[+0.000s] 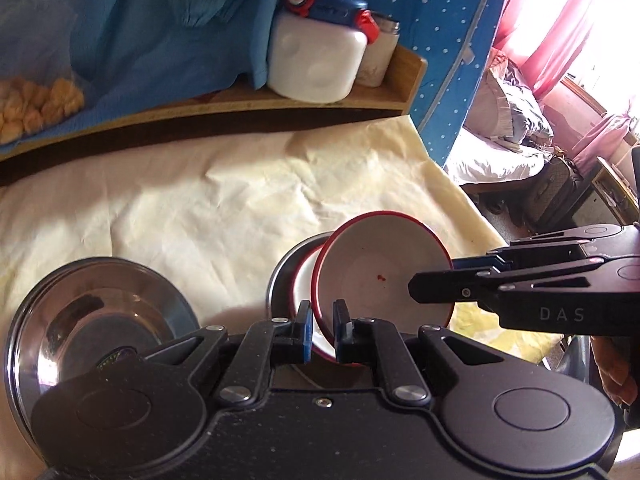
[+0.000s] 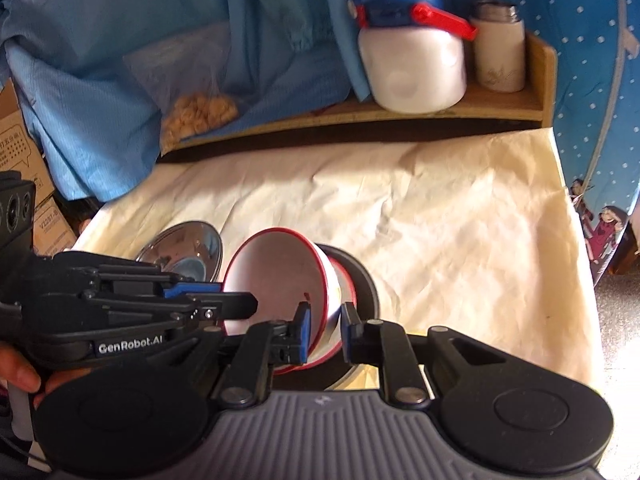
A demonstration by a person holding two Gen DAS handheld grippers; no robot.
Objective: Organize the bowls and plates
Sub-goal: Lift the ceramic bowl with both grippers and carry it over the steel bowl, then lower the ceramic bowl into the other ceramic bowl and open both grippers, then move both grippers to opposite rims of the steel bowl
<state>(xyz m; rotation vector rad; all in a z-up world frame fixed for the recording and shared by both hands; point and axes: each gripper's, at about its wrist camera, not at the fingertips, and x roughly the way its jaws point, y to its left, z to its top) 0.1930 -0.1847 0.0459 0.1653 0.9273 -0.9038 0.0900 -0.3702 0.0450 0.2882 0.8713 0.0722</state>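
Left wrist | both tongs, left (image 1: 322, 322) and right (image 2: 325, 330), pinch round red-rimmed bowl (image 1: 384, 272)

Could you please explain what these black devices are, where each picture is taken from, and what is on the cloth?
There is no robot here: a person holds a pair of hand-operated tongs in each hand, each with a camera looking along its fingers. One picture looks along the left tongs, the other along the right tongs. Both pairs grip the rim of the same white bowl with a red rim, from opposite sides, holding it tilted. It leans into a second red-rimmed bowl that sits in a steel dish. Another steel plate lies to the left on the cream cloth. On the wooden shelf behind stand a white jug with a blue lid and a white flask.
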